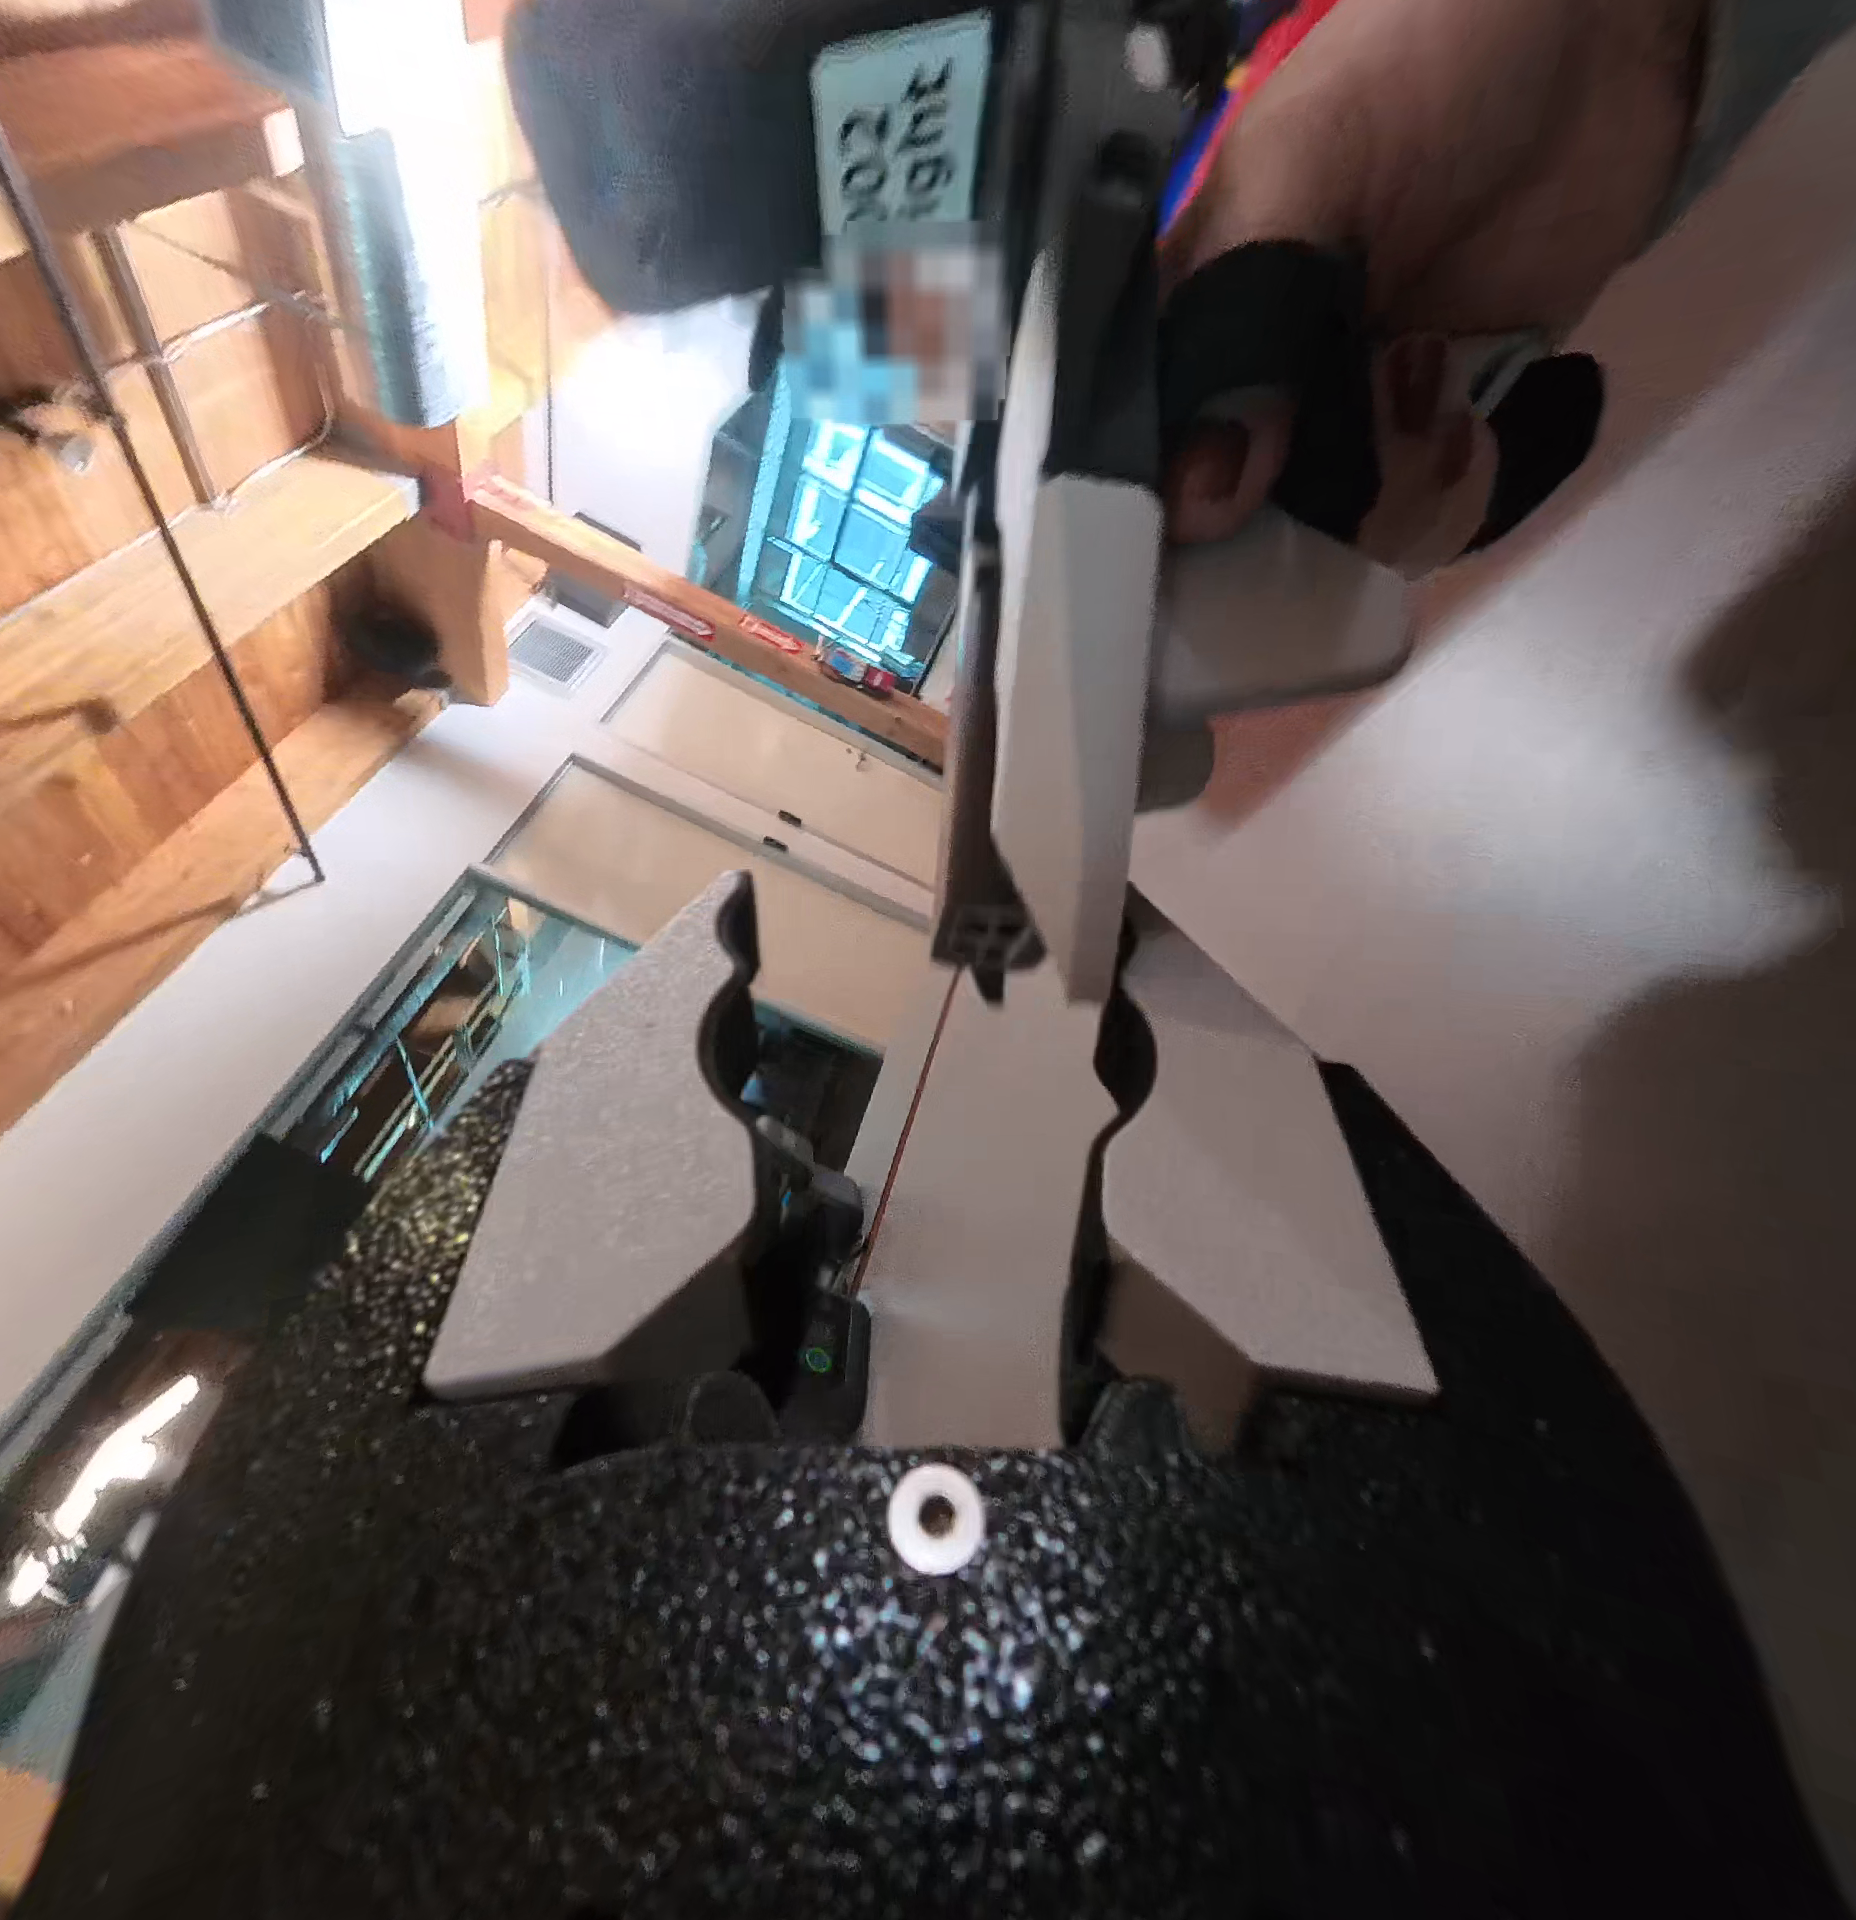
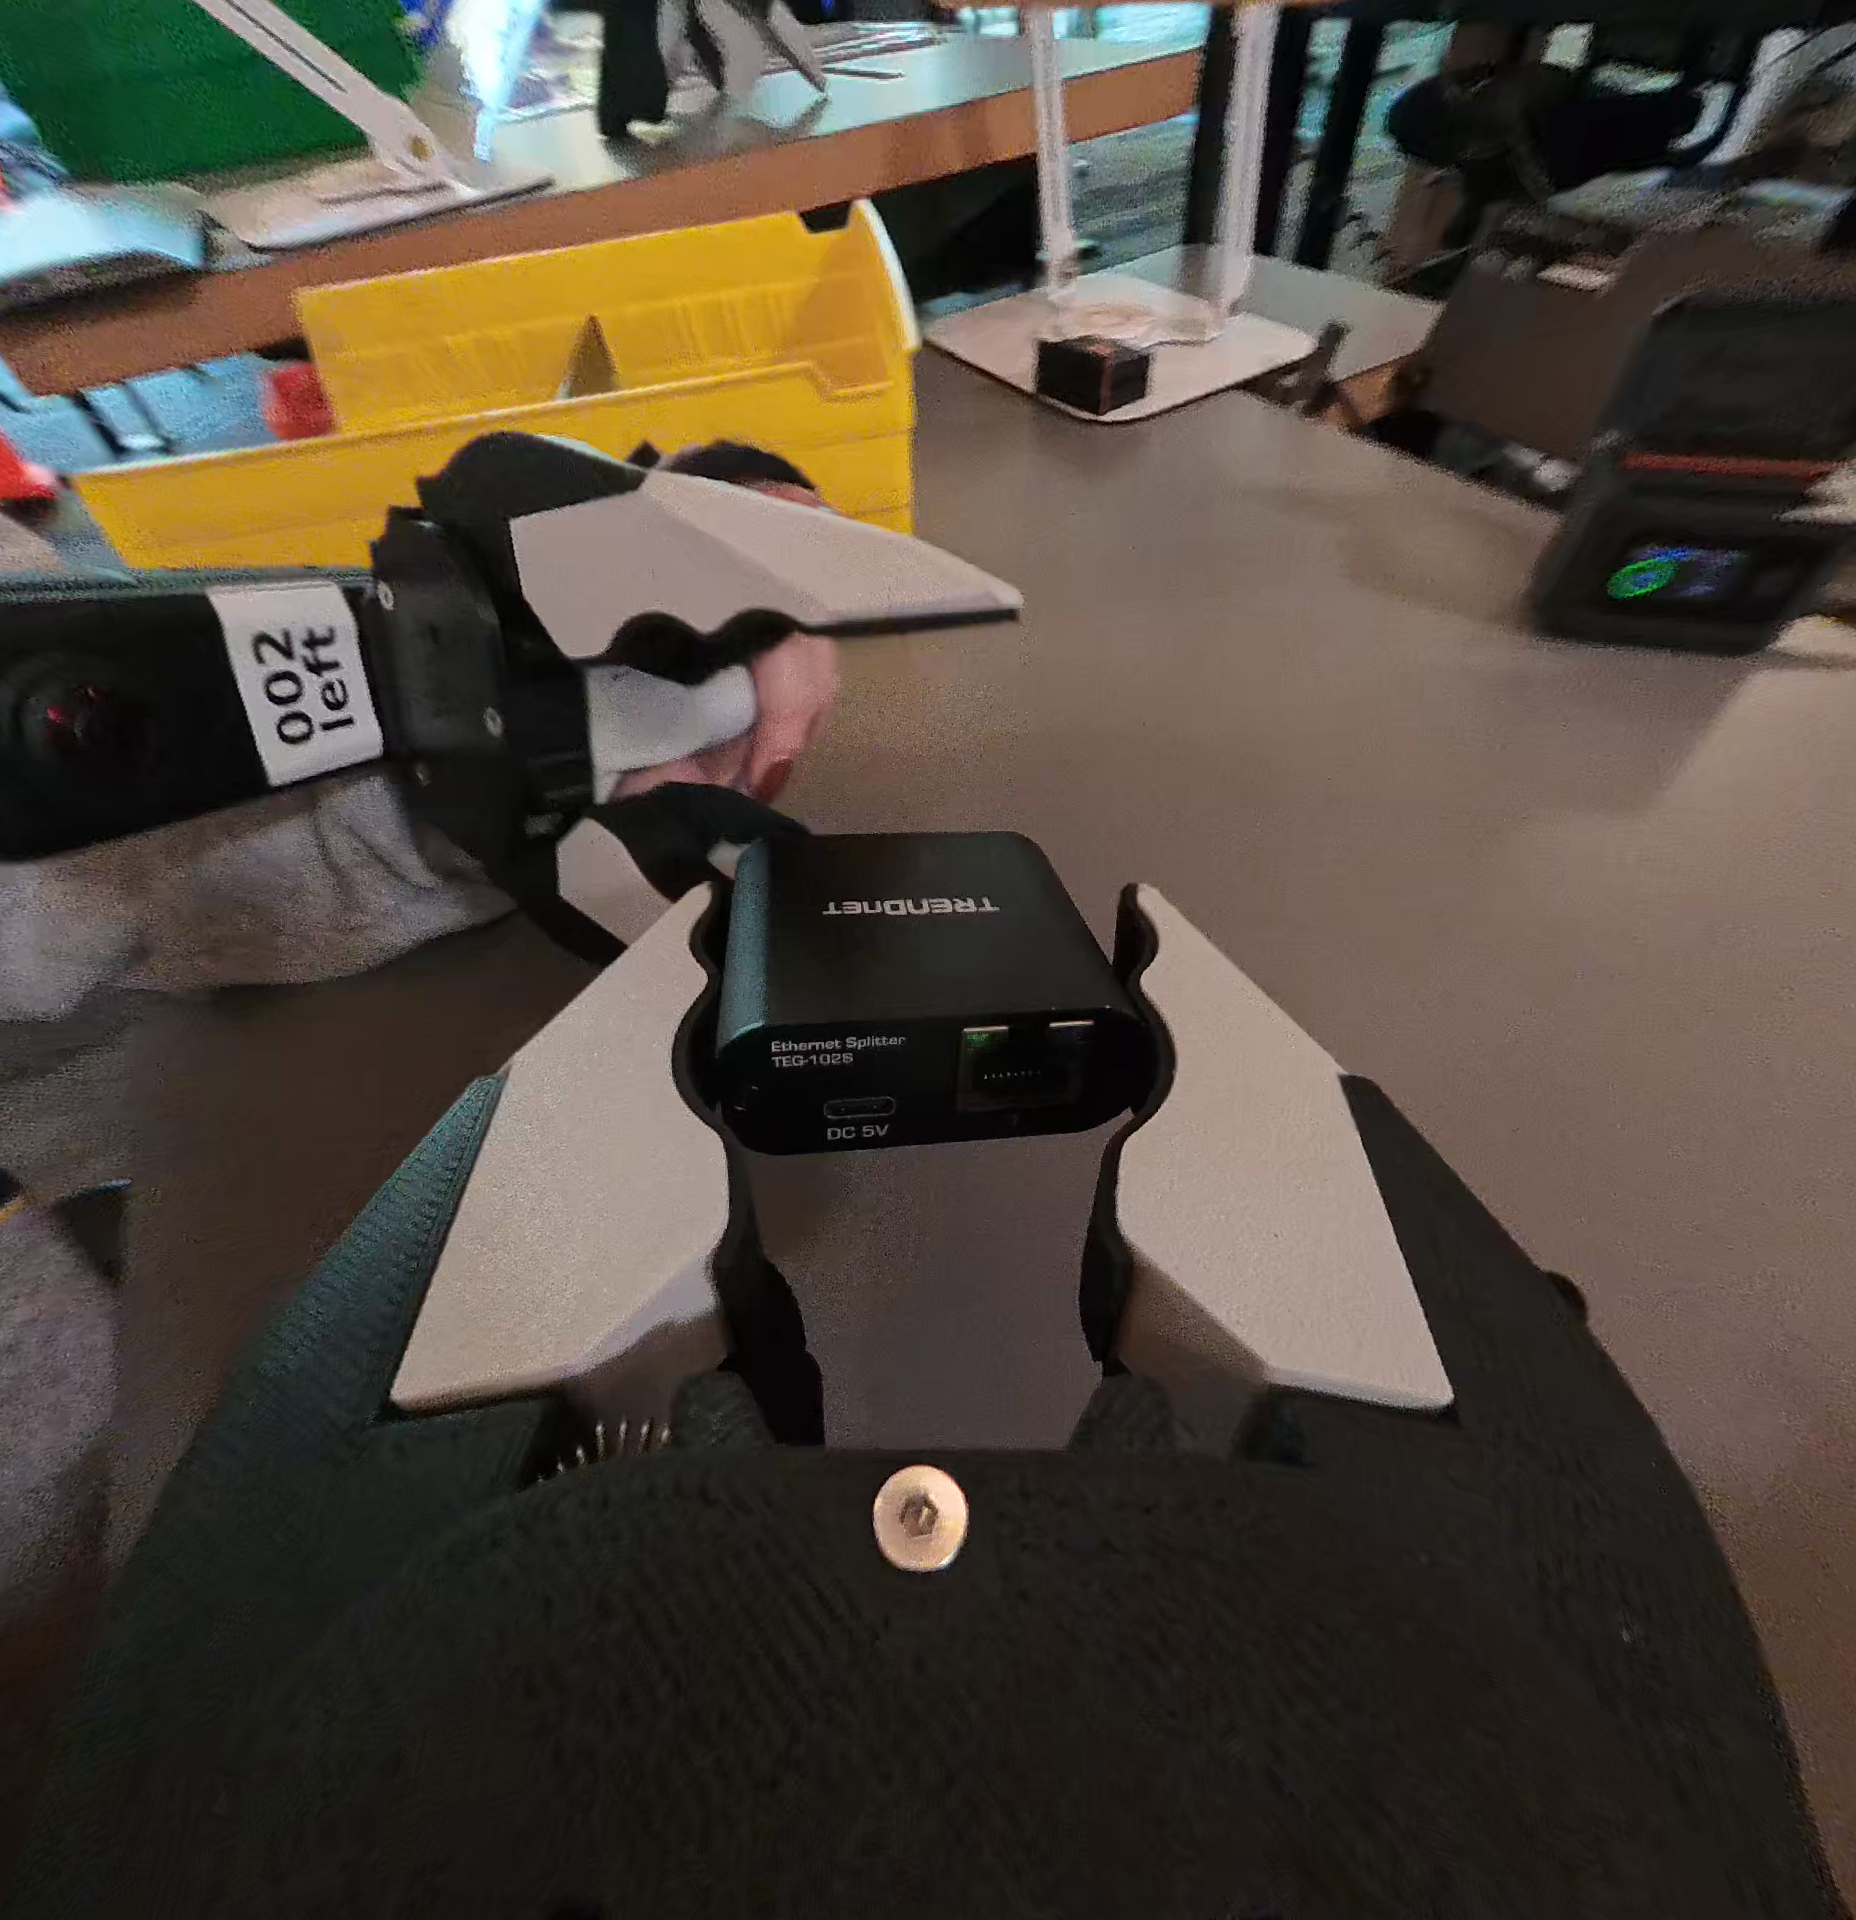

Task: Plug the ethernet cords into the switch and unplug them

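The switch (image 2: 903, 997) is a small black box on the grey table (image 2: 1371, 883), its near face showing one network port and a small power socket. My right gripper (image 2: 924, 904) is shut on its two sides. My left gripper (image 1: 939, 914) is open and empty, turned on its side. In the right wrist view it (image 2: 851, 665) lies just left of and behind the switch, held by a hand. From the left wrist view I see a finger (image 1: 1069, 727) of the right gripper and the switch edge-on (image 1: 981, 914). No ethernet cord is in view.
A yellow bin (image 2: 612, 416) stands behind the left gripper. A black device with a lit screen (image 2: 1693, 540) sits at the far right. A white stand base with a small dark cube (image 2: 1090, 374) is at the back. A grey sleeve (image 2: 280, 894) rests at the left. My two grippers' fingertips are within a few centimetres of each other.
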A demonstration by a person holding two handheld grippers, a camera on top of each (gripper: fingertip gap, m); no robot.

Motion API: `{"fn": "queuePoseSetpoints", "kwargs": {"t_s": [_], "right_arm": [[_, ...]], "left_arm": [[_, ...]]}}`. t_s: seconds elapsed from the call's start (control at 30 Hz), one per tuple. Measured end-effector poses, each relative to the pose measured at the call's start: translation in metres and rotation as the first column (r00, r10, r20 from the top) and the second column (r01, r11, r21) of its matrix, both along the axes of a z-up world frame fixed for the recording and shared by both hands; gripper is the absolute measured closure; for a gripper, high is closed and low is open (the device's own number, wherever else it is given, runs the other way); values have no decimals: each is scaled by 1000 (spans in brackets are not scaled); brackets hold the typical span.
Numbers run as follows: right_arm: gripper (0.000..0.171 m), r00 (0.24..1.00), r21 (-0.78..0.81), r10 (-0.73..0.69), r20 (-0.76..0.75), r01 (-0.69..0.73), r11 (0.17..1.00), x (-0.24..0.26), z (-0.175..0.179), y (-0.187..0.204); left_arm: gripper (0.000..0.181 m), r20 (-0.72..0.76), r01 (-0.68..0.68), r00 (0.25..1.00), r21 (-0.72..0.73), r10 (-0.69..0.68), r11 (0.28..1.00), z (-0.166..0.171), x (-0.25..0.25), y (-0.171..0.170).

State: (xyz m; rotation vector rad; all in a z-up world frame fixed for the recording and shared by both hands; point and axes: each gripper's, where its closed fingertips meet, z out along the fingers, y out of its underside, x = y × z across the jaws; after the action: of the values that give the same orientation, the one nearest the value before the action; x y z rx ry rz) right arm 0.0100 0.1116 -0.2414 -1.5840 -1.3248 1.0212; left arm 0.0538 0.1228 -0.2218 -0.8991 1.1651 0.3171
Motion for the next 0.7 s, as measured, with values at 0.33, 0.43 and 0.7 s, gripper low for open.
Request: {"fn": "queuePoseSetpoints", "kwargs": {"t_s": [0.33, 0.43, 0.7], "right_arm": [[97, 788, 207, -540, 295, 499, 842, 166, 97, 161], [97, 620, 150, -603, 502, 624, 767, 222, 79, 210], [97, 263, 127, -438, 860, 720, 682, 286, -16, 248]], "left_arm": [[120, 261, -56, 960, -154, 96, 986, 13, -34, 26], [120, 240, -64, 965, -184, 108, 981, 6, -33, 30], [126, 245, -87, 954, -329, 174, 940, -11, -39, 44]]}}
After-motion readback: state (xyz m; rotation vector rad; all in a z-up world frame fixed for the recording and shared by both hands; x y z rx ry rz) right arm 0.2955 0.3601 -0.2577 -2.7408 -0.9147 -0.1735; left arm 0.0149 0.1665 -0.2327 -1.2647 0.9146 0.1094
